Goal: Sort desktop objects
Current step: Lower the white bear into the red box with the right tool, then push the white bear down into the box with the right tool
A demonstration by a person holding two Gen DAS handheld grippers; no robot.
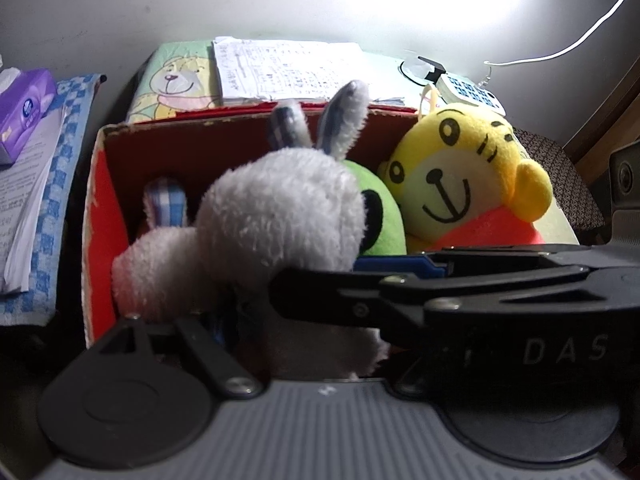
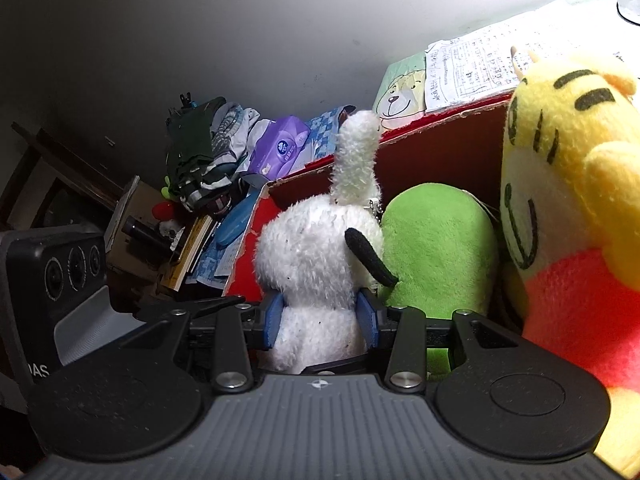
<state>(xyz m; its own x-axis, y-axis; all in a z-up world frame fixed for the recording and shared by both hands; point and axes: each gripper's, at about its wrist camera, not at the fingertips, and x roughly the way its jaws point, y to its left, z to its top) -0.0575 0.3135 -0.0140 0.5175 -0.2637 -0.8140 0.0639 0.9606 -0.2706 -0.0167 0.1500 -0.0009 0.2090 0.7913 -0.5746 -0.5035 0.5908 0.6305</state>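
Observation:
A white plush rabbit with plaid-lined ears sits at the near side of a red cardboard box. My right gripper is shut on the rabbit's body, blue pads pressing each side. It crosses the left wrist view as a black arm in front of the rabbit. A green plush and a yellow tiger plush in an orange shirt lie in the box to the right. My left gripper's fingers are hidden behind the rabbit and the other gripper.
A purple tissue pack and papers on a blue checked cloth lie left of the box. A bear-print sheet, handwritten notes and a calculator lie behind it. Clothes and books pile further left.

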